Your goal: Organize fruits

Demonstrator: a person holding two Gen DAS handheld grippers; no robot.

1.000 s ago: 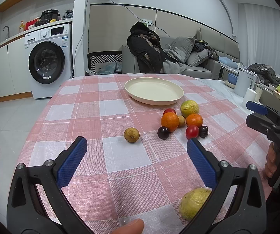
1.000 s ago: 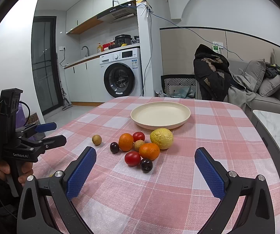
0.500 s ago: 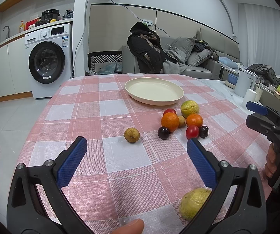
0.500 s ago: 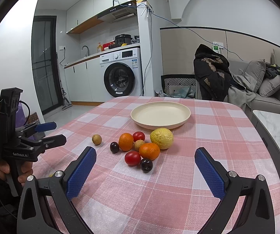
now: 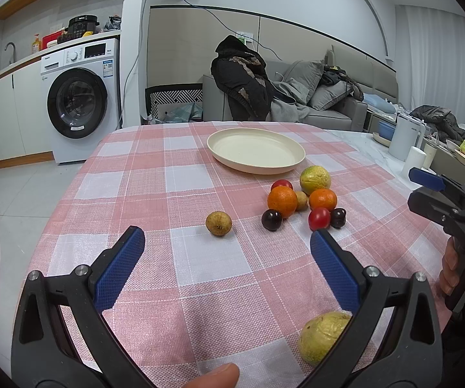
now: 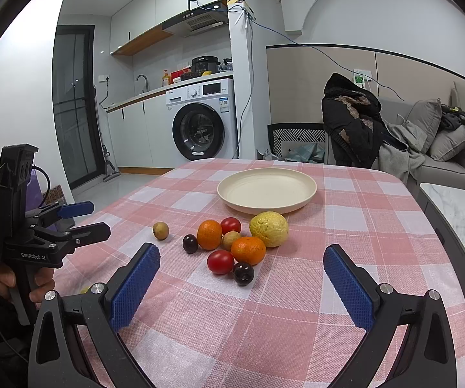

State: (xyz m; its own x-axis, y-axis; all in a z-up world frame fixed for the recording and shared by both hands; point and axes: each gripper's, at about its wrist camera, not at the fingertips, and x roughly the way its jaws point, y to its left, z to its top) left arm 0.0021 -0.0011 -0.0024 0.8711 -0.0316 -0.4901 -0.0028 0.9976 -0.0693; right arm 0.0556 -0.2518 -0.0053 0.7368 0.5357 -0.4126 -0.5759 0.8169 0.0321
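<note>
1. Table (image 6: 355,213): covered by a pink-and-white checked cloth; it carries the plate and all the fruit.
2. Washing machine (image 6: 205,123): white, with a dark round door, on the floor beyond the table's far edge.
3. Left gripper (image 5: 226,252): fingers spread wide with nothing between the blue pads, held above the near edge of the table.
4. Right gripper (image 6: 242,278): fingers spread wide with nothing between the pads, held above the near edge, facing the fruit cluster.
5. Plate (image 6: 308,190): cream, round, with nothing in it, standing toward the far edge of the table.
6. Large yellow-green fruit (image 6: 268,229): just in front of the plate, at the right side of the cluster.
7. Second yellow-green fruit (image 5: 321,336): alone at the near edge, partly hidden behind the left gripper's right finger.
8. Two oranges (image 6: 209,234) (image 6: 248,250): in the middle of the cluster, a small tan fruit (image 6: 231,240) between them.
9. Two red tomatoes (image 6: 231,225) (image 6: 220,261): one at the far side of the cluster, one at the near side.
10. Two dark plums (image 6: 190,243) (image 6: 243,273): one at the cluster's left side, one nearest the near edge, just beside the near tomato.
11. Lone brown fruit (image 6: 160,230): apart from the cluster, toward the left edge.
</note>
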